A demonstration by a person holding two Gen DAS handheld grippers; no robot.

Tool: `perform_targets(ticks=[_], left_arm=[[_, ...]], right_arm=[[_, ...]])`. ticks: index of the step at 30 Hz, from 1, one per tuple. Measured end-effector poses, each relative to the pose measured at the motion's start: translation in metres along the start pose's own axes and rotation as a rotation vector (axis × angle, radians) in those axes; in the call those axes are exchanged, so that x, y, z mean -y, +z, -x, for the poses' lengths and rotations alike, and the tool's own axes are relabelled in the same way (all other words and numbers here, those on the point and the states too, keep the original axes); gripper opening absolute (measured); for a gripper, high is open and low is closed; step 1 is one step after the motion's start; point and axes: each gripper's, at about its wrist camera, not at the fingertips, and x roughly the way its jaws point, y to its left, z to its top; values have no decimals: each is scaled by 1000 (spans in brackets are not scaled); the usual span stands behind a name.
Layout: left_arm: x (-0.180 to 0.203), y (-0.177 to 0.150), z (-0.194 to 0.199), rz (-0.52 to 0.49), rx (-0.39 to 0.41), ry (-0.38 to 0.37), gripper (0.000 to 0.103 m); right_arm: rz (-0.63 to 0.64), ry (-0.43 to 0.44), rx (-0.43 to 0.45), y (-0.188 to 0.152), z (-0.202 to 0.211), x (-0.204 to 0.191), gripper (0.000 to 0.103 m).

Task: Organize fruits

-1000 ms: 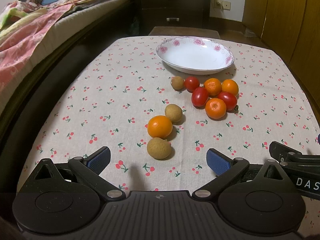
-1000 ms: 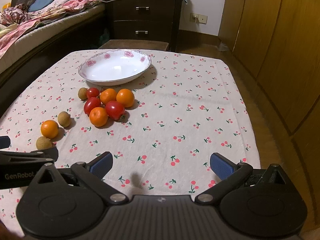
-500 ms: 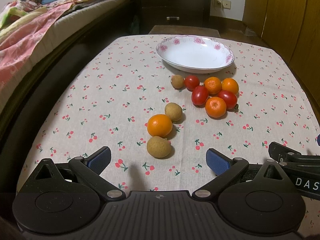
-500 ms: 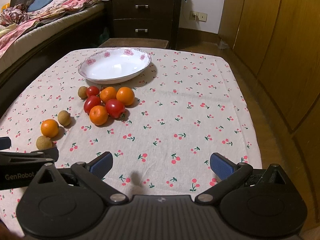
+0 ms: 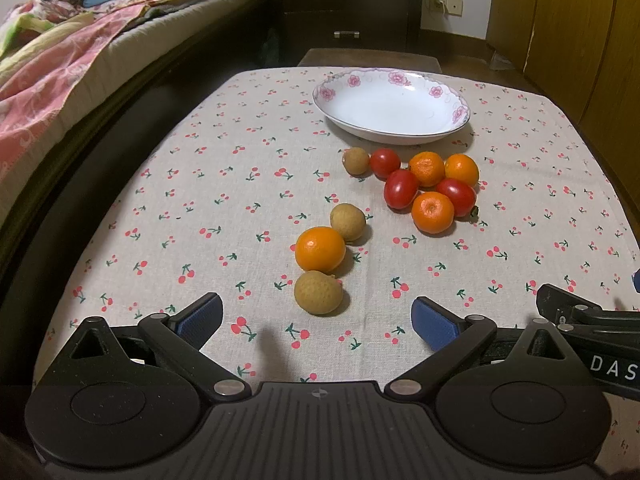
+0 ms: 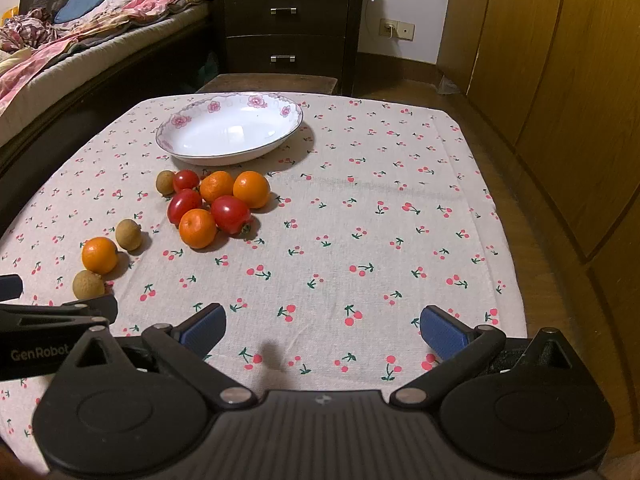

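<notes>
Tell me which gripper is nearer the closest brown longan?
Left. The left gripper sits directly behind the longan, jaws open around its line; the right gripper is off to its right.

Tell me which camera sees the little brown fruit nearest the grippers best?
The left wrist view. The round tan-brown fruit sits large and whole near the middle, just ahead of the open left gripper. In the right wrist view the same fruit looks small, far off at the left edge, beside the left gripper's black finger.

The bowl (image 6: pixel 230 132) is glossy white ceramic. The tablecloth (image 6: pixel 360 220) is matt woven cloth. The tomatoes (image 5: pixel 401 189) shine smooth; the longans (image 5: pixel 319 293) look rough.
</notes>
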Motion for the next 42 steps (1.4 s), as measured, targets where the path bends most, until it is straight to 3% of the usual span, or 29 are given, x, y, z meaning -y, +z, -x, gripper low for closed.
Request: perform_targets(ticks=[26,34,42], left_arm=[[-20,1,-7,46,-27,2,98],[-21,6,-17,16,-24,15,98],[-24,11,-27,52,-33,4,92]], right_arm=[[40,52,-31,8,-11,-19,103],[46,92,-38,19,-21,-22,103],[53,116,-31,28,-25,-21,98]])
